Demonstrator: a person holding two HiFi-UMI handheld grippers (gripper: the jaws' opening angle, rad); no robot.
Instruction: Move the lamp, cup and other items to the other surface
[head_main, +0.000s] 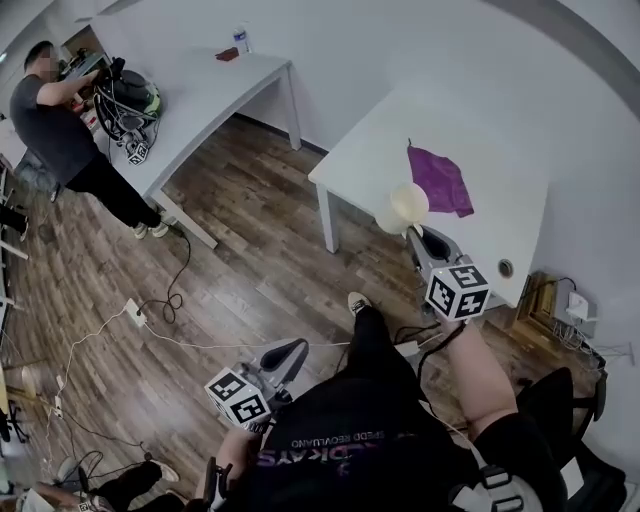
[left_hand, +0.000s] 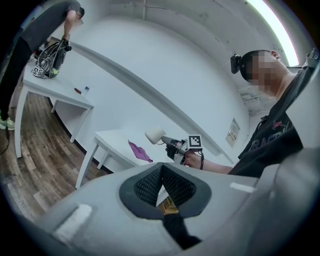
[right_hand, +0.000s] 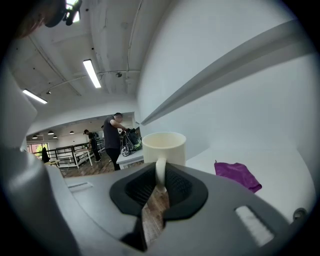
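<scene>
A cream cup hangs in the air just off the near corner of a white table, with my right gripper shut on its handle. In the right gripper view the cup stands upright beyond the jaws, its handle pinched between the pads of that gripper. A purple cloth lies on the table past the cup. My left gripper is held low over the wooden floor, shut and empty. The left gripper view looks past its tips at the cup and the cloth.
A second long white table stands at the upper left with a bag of cables and a bottle; a person bends over it. A power strip and cords lie on the floor. A wooden box sits right of the near table.
</scene>
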